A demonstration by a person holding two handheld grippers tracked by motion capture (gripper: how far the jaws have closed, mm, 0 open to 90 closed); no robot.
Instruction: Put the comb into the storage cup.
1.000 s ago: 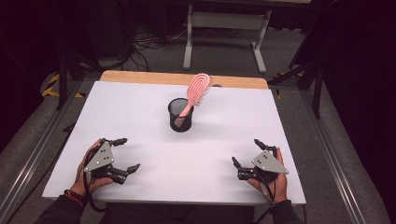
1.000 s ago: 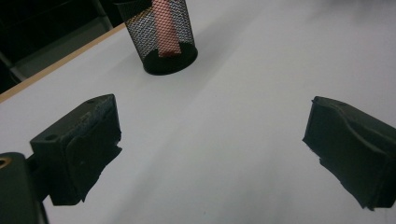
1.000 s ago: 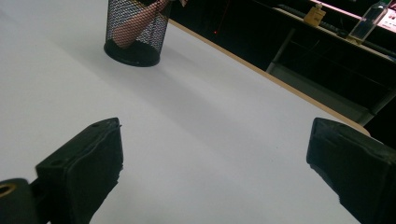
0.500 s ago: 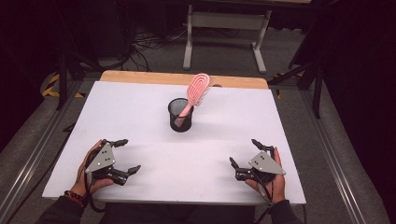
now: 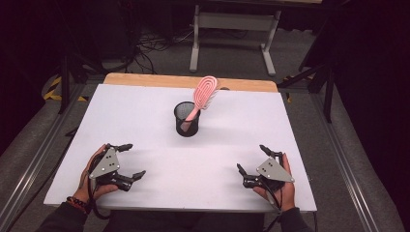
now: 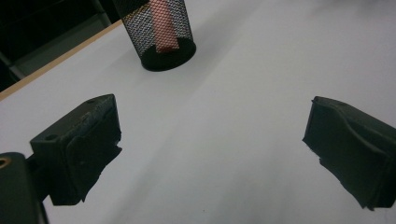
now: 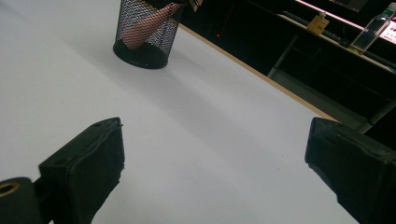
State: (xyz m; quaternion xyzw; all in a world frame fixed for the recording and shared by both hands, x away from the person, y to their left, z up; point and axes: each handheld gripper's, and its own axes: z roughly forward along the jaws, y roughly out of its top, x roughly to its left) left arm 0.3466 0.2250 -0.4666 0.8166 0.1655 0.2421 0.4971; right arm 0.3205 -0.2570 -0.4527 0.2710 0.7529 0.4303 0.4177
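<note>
A black wire-mesh cup stands mid-surface, holding a pink plastic hairbrush that leans handle-down against its rim. The white surface is edged by wood at the back. Both the left gripper and right gripper rest near the front edge, fingers spread wide.

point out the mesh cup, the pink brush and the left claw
mesh cup (image 5: 186, 121): high view, on its black mesh wall.
pink brush (image 5: 205, 92): high view, on the looped head above the cup.
left claw (image 5: 129, 160): high view, midway between its open fingertips.
</note>
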